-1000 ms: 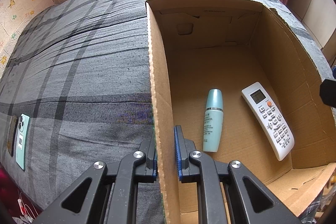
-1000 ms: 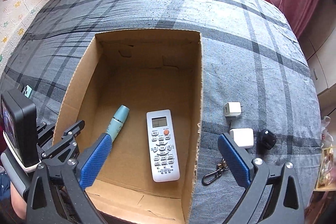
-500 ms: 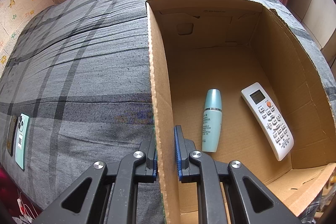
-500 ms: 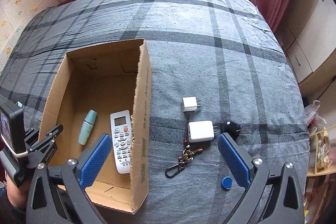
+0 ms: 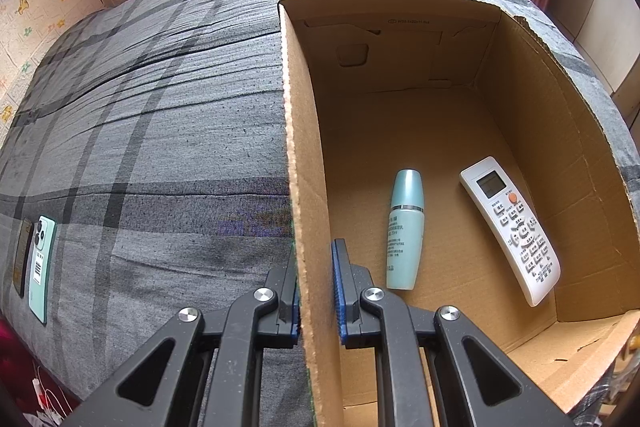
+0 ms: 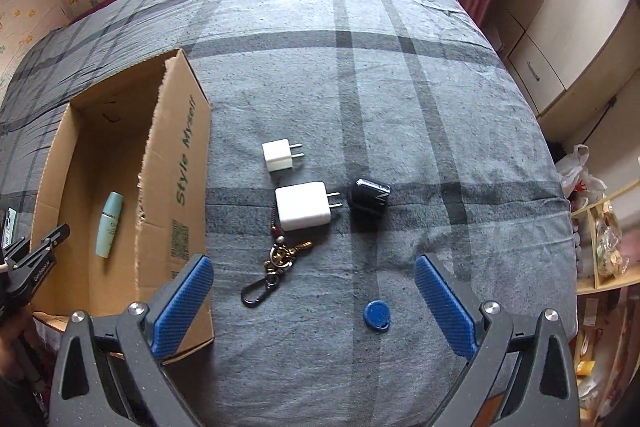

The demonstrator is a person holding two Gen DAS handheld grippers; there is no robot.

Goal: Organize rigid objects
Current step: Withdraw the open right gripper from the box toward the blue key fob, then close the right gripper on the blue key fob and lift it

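— On the grey checked bed cover [image 6: 400,107], what is lying around the cardboard box [image 6: 192,163]?

— Beside the box's outer wall, a small white charger [image 6: 279,155] is lying, and just below it a bigger white charger [image 6: 303,206]. A black plug [image 6: 368,197] is sitting just beside the prongs of the bigger one. A keychain [image 6: 276,267] with a black clip is stretching down from under the bigger charger, and a blue round tag [image 6: 377,315] is resting apart, nearer to the camera.

— And the right gripper [image 6: 316,307]?

— It is hanging over these things with the jaws standing wide apart, holding nothing. The keychain and the blue tag are lying between its blue pads [image 6: 182,303] in the picture.

— What is the left gripper [image 5: 316,291] doing?

— It is pinching the left wall of the box [image 5: 304,163]; one pad is pressing outside, the other inside. This wall is blocking the view between the bed and the inside.

— What is inside the box?

— A teal bottle [image 5: 405,229] and a white remote [image 5: 512,229] are lying on the floor of the box, apart from each other. Outside, near the bed's edge, a green phone [image 5: 40,263] is lying beside a dark one [image 5: 22,255].
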